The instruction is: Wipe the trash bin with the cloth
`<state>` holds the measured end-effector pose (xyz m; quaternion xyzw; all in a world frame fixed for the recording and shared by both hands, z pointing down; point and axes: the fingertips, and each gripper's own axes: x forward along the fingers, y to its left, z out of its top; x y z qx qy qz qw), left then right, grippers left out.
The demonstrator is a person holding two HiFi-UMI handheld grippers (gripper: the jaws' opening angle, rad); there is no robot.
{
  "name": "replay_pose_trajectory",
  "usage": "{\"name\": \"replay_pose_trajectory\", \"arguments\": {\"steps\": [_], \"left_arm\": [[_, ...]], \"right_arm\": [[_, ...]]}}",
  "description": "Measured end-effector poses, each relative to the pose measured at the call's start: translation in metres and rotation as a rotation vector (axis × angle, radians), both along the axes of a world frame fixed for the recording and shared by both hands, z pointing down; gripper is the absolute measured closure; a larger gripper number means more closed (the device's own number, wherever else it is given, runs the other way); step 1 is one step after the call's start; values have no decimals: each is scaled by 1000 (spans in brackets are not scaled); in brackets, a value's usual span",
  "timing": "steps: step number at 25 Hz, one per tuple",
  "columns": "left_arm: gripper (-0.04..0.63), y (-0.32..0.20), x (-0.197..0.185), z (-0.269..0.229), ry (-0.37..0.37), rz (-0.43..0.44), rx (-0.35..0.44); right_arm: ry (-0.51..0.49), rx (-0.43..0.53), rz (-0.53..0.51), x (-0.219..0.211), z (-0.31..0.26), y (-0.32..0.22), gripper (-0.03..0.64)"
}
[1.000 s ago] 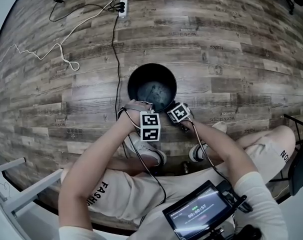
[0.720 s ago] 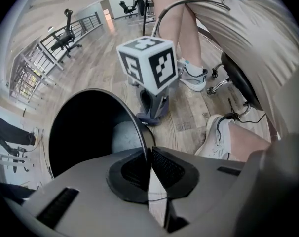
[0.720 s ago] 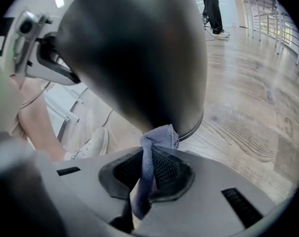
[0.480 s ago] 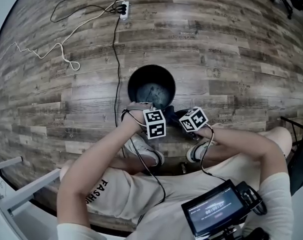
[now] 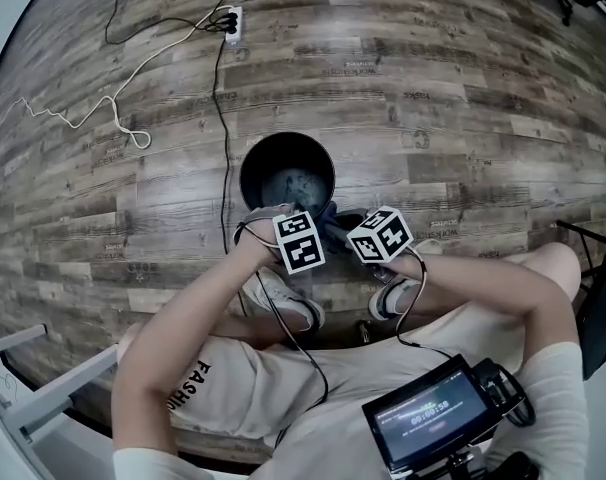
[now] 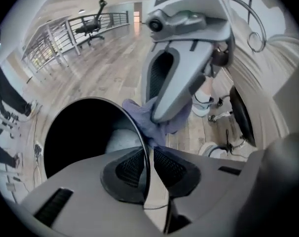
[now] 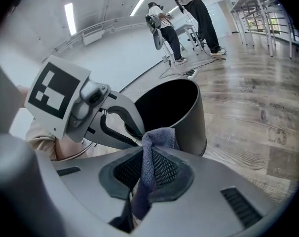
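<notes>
An upright black trash bin (image 5: pixel 243 176) stands on the wood floor (image 5: pixel 463 88); the left gripper (image 6: pixel 150 157) straddles its near rim with jaws just eased slightly apart, while the right gripper (image 7: pixel 148 167), just outside that rim, has its jaws closed on the blue-grey cloth (image 7: pixel 157 137).

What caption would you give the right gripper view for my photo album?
Right tongs clamp a blue-grey cloth just in front of the open black trash bin on a wooden floor.
</notes>
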<state>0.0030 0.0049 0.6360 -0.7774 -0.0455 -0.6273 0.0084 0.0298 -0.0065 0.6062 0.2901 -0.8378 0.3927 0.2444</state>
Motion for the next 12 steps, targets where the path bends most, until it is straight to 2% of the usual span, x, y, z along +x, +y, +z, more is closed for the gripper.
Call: {"name": "replay_pose_trajectory", "arguments": {"steps": [3,5,8,12], "left_arm": [[540,3,-14,8,-55,117,62],[541,3,-16,13,-57,163,109],[554,-1,-16,16,-45,173,128],[561,0,-15,17,-35,149,102]], "right_arm": [[2,1,0,-4,3,-4,583],[10,1,-10,-8,8,-5,583],[32,-7,-20,-11,24,-7,583],[72,-25,-23,-12,57,-6,583]]}}
